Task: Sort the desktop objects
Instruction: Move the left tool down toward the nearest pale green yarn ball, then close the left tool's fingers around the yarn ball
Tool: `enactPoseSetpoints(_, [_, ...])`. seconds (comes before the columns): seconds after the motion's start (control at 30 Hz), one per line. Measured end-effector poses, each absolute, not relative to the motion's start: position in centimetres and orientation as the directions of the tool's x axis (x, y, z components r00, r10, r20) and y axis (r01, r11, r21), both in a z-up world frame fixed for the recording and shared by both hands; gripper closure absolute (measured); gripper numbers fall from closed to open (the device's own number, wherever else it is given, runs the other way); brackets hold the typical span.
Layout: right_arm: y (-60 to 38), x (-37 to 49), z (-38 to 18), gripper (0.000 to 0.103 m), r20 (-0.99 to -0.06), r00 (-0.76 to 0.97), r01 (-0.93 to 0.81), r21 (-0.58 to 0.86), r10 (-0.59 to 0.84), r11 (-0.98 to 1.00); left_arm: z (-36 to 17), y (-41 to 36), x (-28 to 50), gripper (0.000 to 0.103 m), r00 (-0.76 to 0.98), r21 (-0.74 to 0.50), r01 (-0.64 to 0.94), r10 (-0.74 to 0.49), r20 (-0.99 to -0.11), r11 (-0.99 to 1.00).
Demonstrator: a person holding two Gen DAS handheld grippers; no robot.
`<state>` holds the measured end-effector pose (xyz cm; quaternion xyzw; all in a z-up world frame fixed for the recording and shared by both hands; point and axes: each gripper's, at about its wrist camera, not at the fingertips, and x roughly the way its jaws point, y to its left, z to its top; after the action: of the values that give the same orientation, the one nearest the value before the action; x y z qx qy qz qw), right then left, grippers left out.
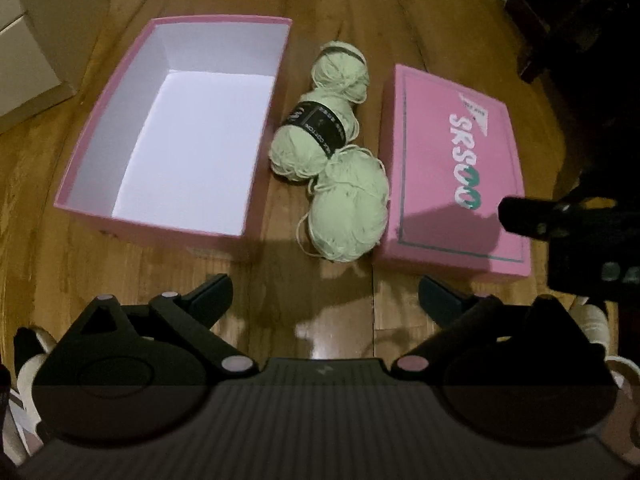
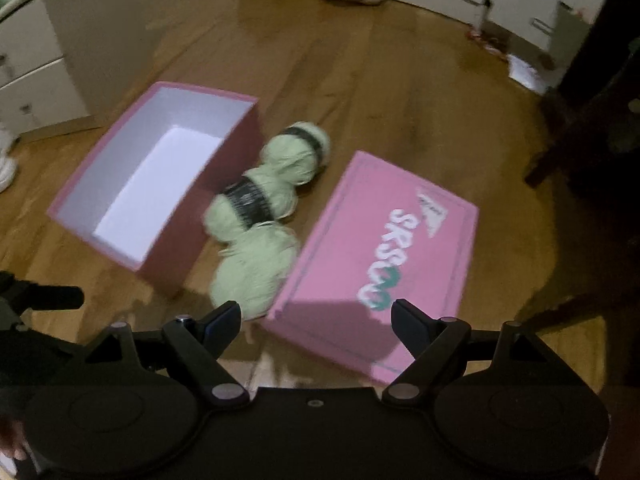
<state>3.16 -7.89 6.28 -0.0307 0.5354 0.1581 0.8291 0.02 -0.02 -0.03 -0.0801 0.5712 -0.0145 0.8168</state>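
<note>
Three skeins of pale green yarn lie on the wooden floor (image 1: 328, 308) in a row between an open pink box (image 1: 100, 136) and its lid (image 1: 436, 160), all ahead of both grippers and apart from them. The left gripper (image 1: 326, 296) hangs above bare floor with its jaws spread wide and nothing between them; the nearest skein (image 1: 352, 208) sits just beyond the gap, slightly right of its centre. The right gripper (image 2: 316, 320) also has its jaws spread, with nothing between them; in its blurred view the near corner of the lid (image 2: 384, 240) and the end of the nearest skein (image 2: 256, 268) show through the gap, farther off and lower.

The yarn is soft, light green and loosely wound, with stray strands trailing from the nearest skein. The middle skein (image 1: 308, 140) wears a black paper band with pale print too small to read; the far skein (image 1: 342, 72) shows a dark band at its far end. The three touch end to end.

The row's long axis runs away from the grippers, roughly parallel to the long sides of the box and the lid. The middle skein lies slanted, its near end toward the box. The box stands upright, white inside, with nothing in it. The lid lies top up, printed with "SRS" and green and white loops.
</note>
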Motion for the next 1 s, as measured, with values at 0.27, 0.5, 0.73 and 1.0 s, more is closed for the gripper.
enactPoseSetpoints(0.27, [-8.3, 3.5, 6.3, 0.017, -0.889, 0.386, -0.273, 0.142, 0.244, 0.951, -4.5, -3.7, 2.1, 0.032, 0.335, -0.162, -0.019, -0.146, -0.931, 0.987])
enactPoseSetpoints(0.5, [-8.9, 5.2, 4.0, 0.017, -0.855, 0.455, -0.289, 0.124, 0.250, 0.949, -5.5, -5.9, 3.5, 0.038, 0.346, -0.165, 0.033, -0.166, -0.923, 0.986])
enactPoseSetpoints(0.73, [-10.3, 5.7, 2.2, 0.017, -0.875, 0.414, -0.214, 0.174, 0.250, 0.961, -7.6, -5.9, 5.8, 0.044, 0.334, -0.121, 0.076, -0.140, -0.932, 0.990])
enactPoseSetpoints(1.0, [-11.3, 5.4, 2.0, 0.017, -0.872, 0.423, -0.178, 0.185, 0.244, 0.967, -9.9, -6.0, 7.0, 0.061, 0.297, -0.105, 0.064, -0.120, -0.947, 0.992])
